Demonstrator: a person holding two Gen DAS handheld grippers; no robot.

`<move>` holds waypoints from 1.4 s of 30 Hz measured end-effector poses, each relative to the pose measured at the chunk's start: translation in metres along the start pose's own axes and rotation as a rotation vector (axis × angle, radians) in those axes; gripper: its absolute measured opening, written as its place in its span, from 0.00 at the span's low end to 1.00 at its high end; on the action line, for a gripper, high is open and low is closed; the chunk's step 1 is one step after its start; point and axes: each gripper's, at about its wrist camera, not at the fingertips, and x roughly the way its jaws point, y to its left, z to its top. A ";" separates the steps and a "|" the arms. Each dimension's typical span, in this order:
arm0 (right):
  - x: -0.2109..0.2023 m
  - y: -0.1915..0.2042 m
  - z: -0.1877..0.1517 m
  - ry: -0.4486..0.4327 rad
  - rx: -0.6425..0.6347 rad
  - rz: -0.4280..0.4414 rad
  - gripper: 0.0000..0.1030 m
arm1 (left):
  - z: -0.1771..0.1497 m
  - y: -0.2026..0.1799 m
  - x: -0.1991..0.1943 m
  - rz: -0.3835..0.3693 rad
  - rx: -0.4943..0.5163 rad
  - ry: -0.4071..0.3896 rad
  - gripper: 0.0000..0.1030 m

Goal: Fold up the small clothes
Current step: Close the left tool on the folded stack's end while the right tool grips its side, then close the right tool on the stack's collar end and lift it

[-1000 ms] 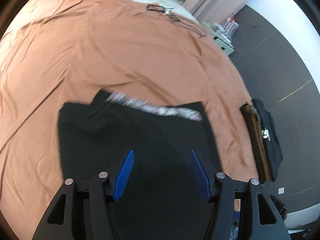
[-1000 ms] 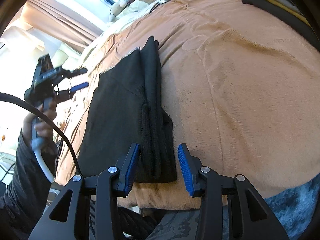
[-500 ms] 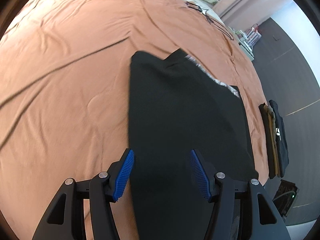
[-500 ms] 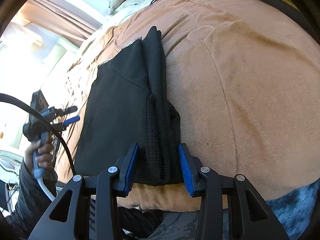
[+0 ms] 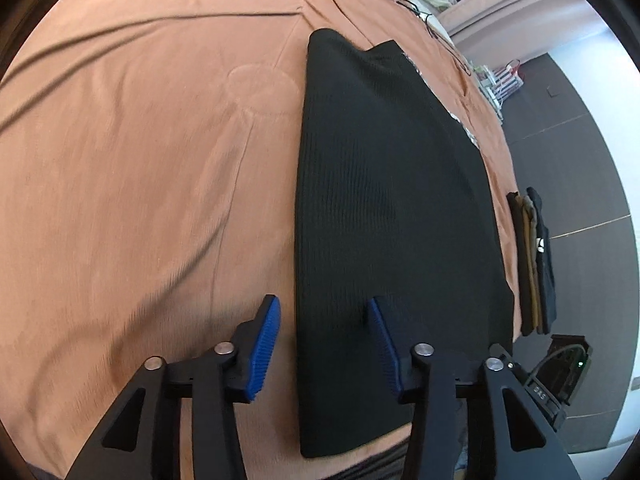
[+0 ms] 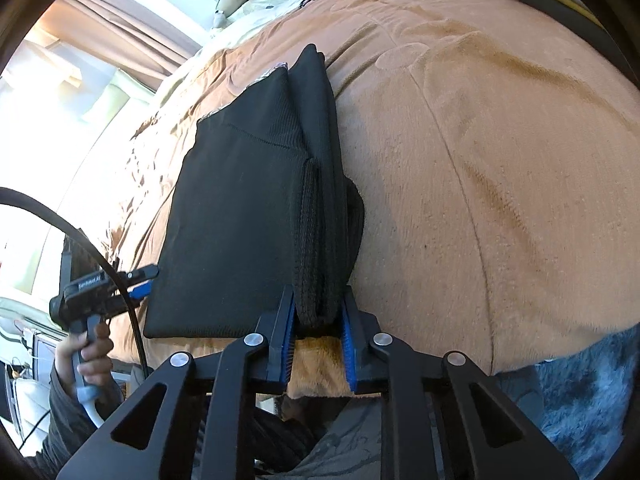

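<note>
A black ribbed garment [image 5: 384,200] lies flat on the rust-orange bedspread [image 5: 140,160], folded into a long panel that runs from the near edge of the bed away toward the pillows. Taking this garment as the landmark: the left gripper [image 5: 326,344] stands at its near end with its jaws wide apart, straddling the garment's left edge. One blue pad [image 5: 264,344] sits over bare bedspread just beside that edge, and the other pad [image 5: 382,344] is over the black cloth, where a small pucker shows at its tip. Nothing is pinched between them.

The right gripper [image 6: 318,332] is at the opposite long side of the garment [image 6: 240,220], at the near corner. Its jaws are narrow and clamped on the thick bundle of folded layers there, the knit bulging between the two blue pads [image 6: 286,336]. In the right wrist view the left gripper [image 6: 136,280] appears at the garment's far near-corner, held in the person's hand [image 6: 90,354].

Beyond the garment's right side, at the bed's edge, rests a small stack of folded clothes [image 5: 534,260], dark and tan, well apart from it.
</note>
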 end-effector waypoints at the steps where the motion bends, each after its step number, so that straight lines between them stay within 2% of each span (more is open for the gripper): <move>1: 0.000 0.000 0.000 -0.002 0.002 -0.001 0.16 | -0.002 0.001 -0.001 -0.011 -0.007 0.002 0.41; 4: -0.002 0.001 -0.003 -0.012 0.002 -0.002 0.15 | -0.014 0.003 -0.001 -0.036 -0.025 0.011 0.27; 5: -0.003 0.001 -0.004 -0.015 0.001 -0.002 0.15 | -0.018 0.004 0.000 -0.040 -0.030 0.013 0.18; 6: -0.004 0.001 -0.004 -0.018 0.001 -0.001 0.14 | -0.021 0.006 -0.001 -0.045 -0.033 0.009 0.12; 9: -0.007 0.004 -0.007 -0.021 -0.005 0.003 0.13 | -0.024 0.009 -0.011 -0.071 -0.048 -0.025 0.07; 15: -0.011 0.020 -0.016 0.003 -0.037 0.011 0.13 | -0.023 0.013 -0.034 -0.084 -0.038 -0.065 0.06; 22: -0.013 0.037 -0.033 0.047 -0.061 0.055 0.13 | -0.030 0.031 -0.054 -0.077 -0.041 -0.057 0.06; 26: -0.011 0.042 -0.033 0.077 -0.084 0.034 0.17 | -0.033 0.035 -0.054 -0.078 -0.037 -0.048 0.07; 28: -0.011 0.040 -0.026 0.071 -0.090 -0.006 0.27 | -0.031 0.035 -0.050 -0.042 -0.040 -0.039 0.08; 29: -0.013 0.037 -0.022 0.058 -0.083 -0.013 0.41 | -0.029 0.036 -0.048 -0.022 -0.043 -0.037 0.12; 30: -0.016 0.035 -0.020 0.044 -0.075 -0.007 0.55 | -0.026 0.036 -0.045 -0.019 -0.050 -0.035 0.20; 32: -0.018 0.030 -0.013 0.022 -0.058 0.000 0.61 | -0.022 0.039 -0.043 -0.032 -0.069 -0.044 0.35; 33: -0.018 0.026 -0.007 0.019 -0.051 0.007 0.61 | -0.021 0.040 -0.043 -0.034 -0.073 -0.051 0.39; 42: 0.023 0.003 0.021 0.085 0.011 0.101 0.61 | 0.008 0.042 -0.025 -0.087 -0.089 -0.037 0.39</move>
